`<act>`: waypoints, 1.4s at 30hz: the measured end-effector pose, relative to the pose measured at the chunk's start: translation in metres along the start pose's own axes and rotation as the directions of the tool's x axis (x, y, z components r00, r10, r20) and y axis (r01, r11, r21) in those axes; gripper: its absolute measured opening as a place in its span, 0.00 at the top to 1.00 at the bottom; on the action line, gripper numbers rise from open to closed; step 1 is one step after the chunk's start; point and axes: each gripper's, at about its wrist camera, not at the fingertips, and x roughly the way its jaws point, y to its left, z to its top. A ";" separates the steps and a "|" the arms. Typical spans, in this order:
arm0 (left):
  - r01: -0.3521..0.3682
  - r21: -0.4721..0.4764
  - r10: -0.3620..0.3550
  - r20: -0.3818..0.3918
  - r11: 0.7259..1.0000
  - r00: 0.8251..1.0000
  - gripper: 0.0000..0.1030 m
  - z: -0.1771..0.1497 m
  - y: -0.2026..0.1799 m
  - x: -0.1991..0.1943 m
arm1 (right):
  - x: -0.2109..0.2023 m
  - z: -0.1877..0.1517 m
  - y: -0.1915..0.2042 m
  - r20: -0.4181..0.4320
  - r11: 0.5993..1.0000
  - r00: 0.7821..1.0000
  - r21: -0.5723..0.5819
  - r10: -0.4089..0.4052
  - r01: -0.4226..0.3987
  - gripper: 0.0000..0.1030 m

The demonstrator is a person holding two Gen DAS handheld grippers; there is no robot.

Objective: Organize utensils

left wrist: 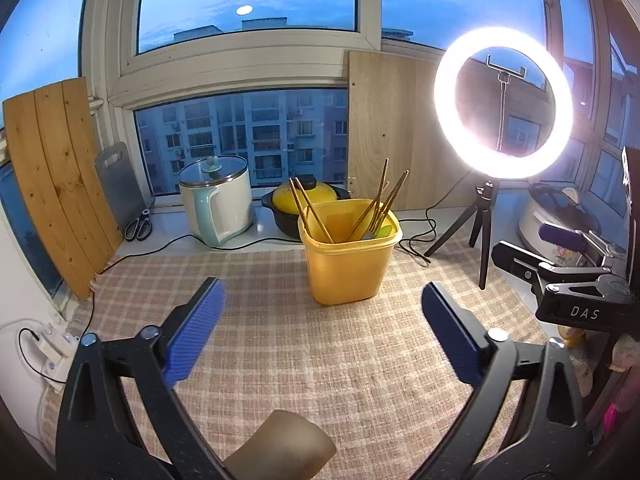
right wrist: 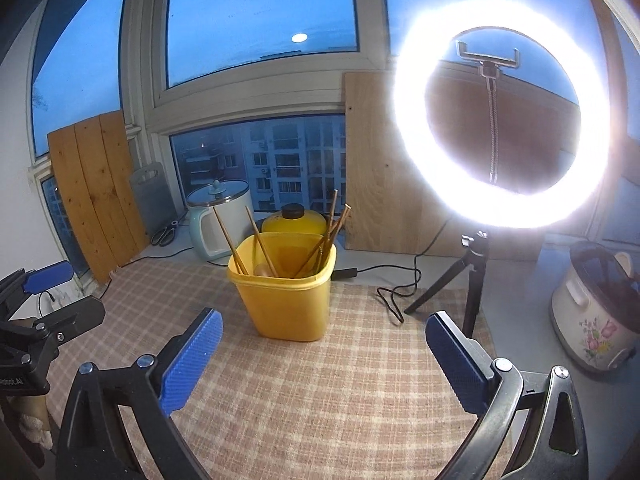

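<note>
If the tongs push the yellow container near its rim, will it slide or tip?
The yellow container probably tips: it looks tall, narrower at its base. The checked cloth may resist sliding. Leaning chopsticks likely rattle.

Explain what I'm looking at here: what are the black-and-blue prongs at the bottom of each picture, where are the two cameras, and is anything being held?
The prongs are handheld two-finger grippers; a person holds one in each hand. Each picture comes from a fisheye camera on a gripper, looking along its fingers. The left gripper and the right gripper are both open and hold nothing. Ahead, on a checked tablecloth, stands a yellow container with chopsticks leaning inside. A lit ring light on a tripod stands to the right. By the window are a kettle, a yellow-lidded pot and scissors.
</note>
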 end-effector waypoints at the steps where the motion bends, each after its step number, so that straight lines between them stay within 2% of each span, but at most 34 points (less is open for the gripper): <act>1: 0.000 -0.002 0.000 0.004 1.000 1.000 0.01 -0.001 -0.001 -0.002 | -0.001 -0.003 -0.003 -0.003 1.000 1.000 0.011 -0.002 0.002 0.00; 10: -0.017 -0.019 0.017 0.014 1.000 1.000 0.01 -0.001 -0.001 -0.004 | -0.002 -0.019 -0.020 -0.020 0.996 1.000 0.083 -0.019 0.020 0.00; 42: -0.022 -0.035 0.022 -0.007 0.999 1.000 0.01 -0.003 -0.001 0.000 | 0.002 -0.028 -0.030 -0.053 0.991 0.998 0.132 -0.022 0.029 0.00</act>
